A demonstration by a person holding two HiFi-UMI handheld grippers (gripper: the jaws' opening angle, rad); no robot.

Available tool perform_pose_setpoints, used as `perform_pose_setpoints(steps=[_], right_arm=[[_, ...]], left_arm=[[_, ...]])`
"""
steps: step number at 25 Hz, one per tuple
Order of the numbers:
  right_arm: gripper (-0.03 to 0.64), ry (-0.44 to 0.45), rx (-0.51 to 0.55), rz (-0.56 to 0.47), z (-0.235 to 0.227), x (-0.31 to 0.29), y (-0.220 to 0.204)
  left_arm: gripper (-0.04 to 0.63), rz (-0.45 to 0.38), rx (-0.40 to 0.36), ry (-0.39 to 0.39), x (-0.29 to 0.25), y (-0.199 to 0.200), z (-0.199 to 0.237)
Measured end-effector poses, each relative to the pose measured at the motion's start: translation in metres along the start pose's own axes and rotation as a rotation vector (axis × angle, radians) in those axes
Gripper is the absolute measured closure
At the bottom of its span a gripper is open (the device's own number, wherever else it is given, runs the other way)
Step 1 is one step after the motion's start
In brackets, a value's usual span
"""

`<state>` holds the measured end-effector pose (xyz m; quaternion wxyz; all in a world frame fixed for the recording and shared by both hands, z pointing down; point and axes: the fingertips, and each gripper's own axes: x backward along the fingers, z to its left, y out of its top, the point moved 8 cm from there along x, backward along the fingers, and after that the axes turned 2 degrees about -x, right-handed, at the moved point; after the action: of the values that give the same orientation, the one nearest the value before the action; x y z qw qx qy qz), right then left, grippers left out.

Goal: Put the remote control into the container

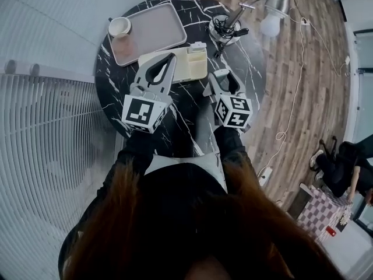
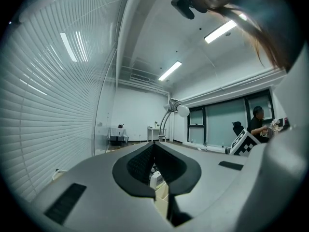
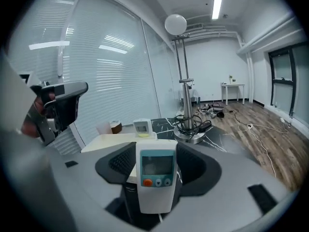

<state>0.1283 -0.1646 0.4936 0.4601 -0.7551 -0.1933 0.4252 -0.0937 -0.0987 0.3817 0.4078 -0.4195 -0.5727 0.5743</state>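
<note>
White remote control (image 3: 156,180) clamped upright in the right gripper (image 3: 156,152), beside the cream container (image 1: 175,64) on the marble bench (image 1: 250,69). Insertion judged still to do; left gripper (image 2: 153,146) closed on nothing.

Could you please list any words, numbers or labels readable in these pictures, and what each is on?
None is readable.
The remote control shows no legible print on its screen or buttons.
The left marker cube and right marker cube bear only black-and-white square patterns, not text.

Container (image 2: 163,197) mostly behind left tool (image 2: 153,146)
</note>
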Motion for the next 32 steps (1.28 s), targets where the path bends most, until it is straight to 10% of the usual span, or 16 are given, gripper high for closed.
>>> perform_pose_setpoints(steps=[16,32], right_arm=[[0.350,0.081,0.124,-0.350,0.051,0.012,0.089],[0.351,0.019,0.028,-0.407,0.041,-0.034,0.087]], left_arm=[[0.597,-0.030,-0.022,0.086,0.040,0.019,0.026],[0.597,0.019,-0.012,0.186,0.066,0.003,0.046]])
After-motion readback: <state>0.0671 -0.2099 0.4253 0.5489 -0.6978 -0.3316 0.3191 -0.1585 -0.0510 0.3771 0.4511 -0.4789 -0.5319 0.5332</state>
